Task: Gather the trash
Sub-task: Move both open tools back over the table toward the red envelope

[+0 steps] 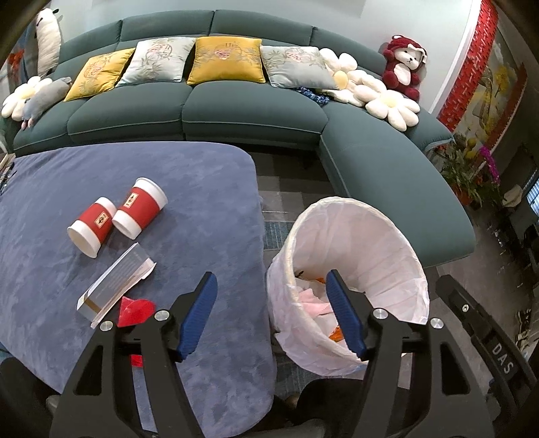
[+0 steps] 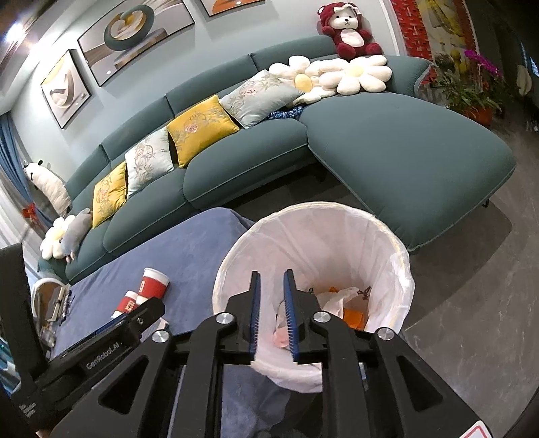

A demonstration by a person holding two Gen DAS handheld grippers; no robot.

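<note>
Two cups point(image 1: 116, 220) on table point(image 1: 209, 209), bin point(image 1: 350, 279) beside.

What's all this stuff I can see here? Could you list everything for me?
Paper cups: two, red and white, lying on the table.
Clear box: one, lying near the cups.
Red scrap: one, beside the box.
Table: one, blue cloth cover.
Trash bin: one, white liner, on the floor beside the table; paper and orange scraps inside.
Sofa: one, teal, behind the table.
Cushions: two yellow, two pale grey, on the sofa.
Flower pillows: white, at the sofa's ends.
Plush bear: one, red and white, on the sofa back.
Pictures: several, on the wall.
Left tool: blue pads, wide open.
Right tool: narrow gap, empty, over the bin.
</note>
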